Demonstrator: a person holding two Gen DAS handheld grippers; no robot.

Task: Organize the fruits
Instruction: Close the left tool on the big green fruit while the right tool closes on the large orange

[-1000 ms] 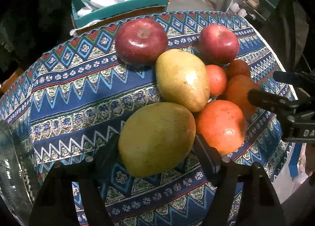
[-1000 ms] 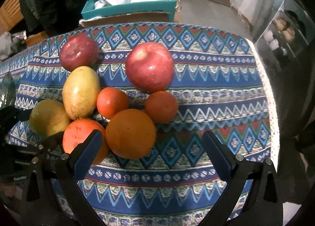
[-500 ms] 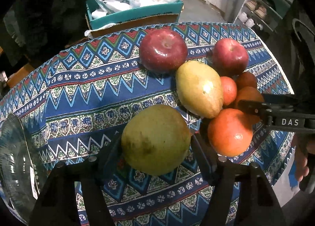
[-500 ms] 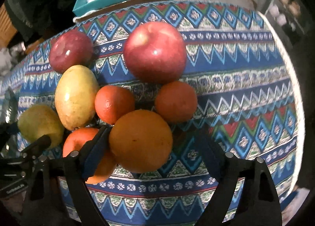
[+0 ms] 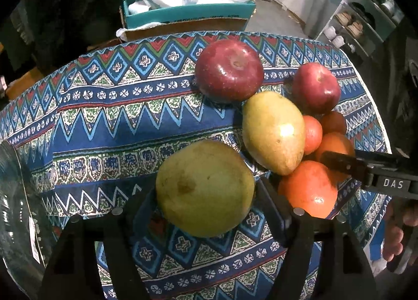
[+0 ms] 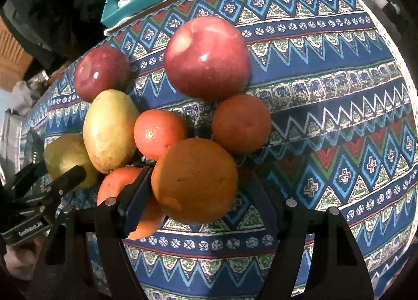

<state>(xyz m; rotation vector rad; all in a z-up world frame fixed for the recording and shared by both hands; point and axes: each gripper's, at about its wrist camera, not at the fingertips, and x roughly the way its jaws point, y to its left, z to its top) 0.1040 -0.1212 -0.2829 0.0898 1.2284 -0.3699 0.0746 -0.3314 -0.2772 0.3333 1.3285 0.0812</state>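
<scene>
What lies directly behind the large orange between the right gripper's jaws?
Behind the large orange sit two smaller tangerines, then a red apple. Where they touch the patterned cloth is hidden.

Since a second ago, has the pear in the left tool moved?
Yes. The pear has drawn left, away from the red-orange fruit it was touching.

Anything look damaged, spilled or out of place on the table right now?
Nothing stands out. The fruit looks whole; the green pear sits between the left claw's fingers and the big orange between the right claw's, on the patterned cloth.
</scene>
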